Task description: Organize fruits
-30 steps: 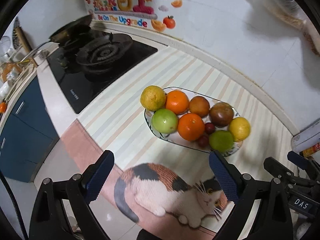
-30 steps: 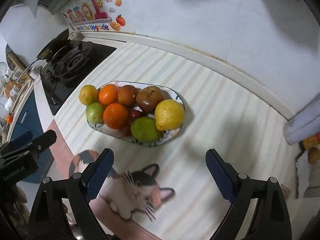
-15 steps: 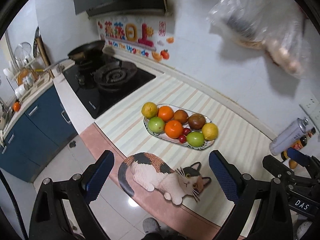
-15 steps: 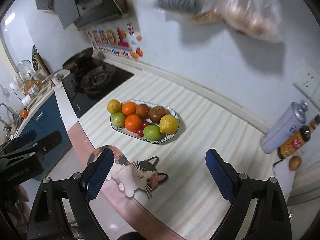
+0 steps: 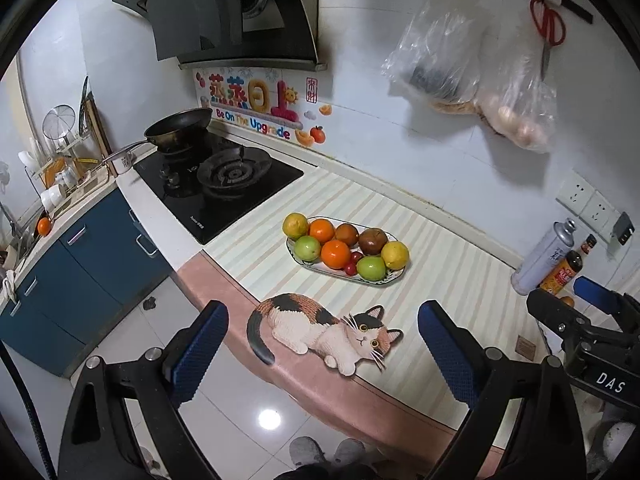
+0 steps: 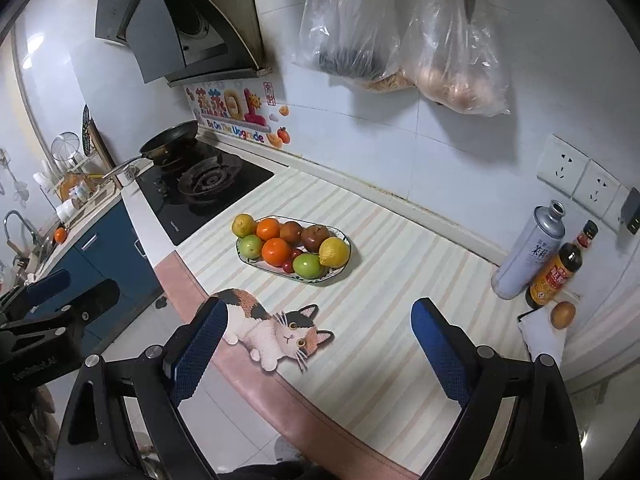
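Your left gripper (image 5: pixel 322 354) and right gripper (image 6: pixel 318 350) both hang released and empty, well back from the patterned oval ceramic plate (image 6: pixel 338 274), since its fruits (image 6: pixel 290 246) look neatly packed.

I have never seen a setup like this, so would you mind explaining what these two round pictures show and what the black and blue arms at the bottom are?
There is no robot here. A person holds a hand-held two-finger gripper in each hand, and each gripper carries a fisheye camera looking forward along its fingers, which is why the pictures look round and bent.

One picture comes from the left gripper, the other from the right gripper. The black arms with blue pads are each gripper's own fingers. Both stand wide open and hold nothing.

Ahead is a kitchen counter with a striped mat. On it sits an oval plate full of fruit: oranges, green and yellow fruits, brown ones and small red ones. Nearer is a cat-shaped mat. To the left is a gas stove with a pan; at the right stand a spray can and a sauce bottle.
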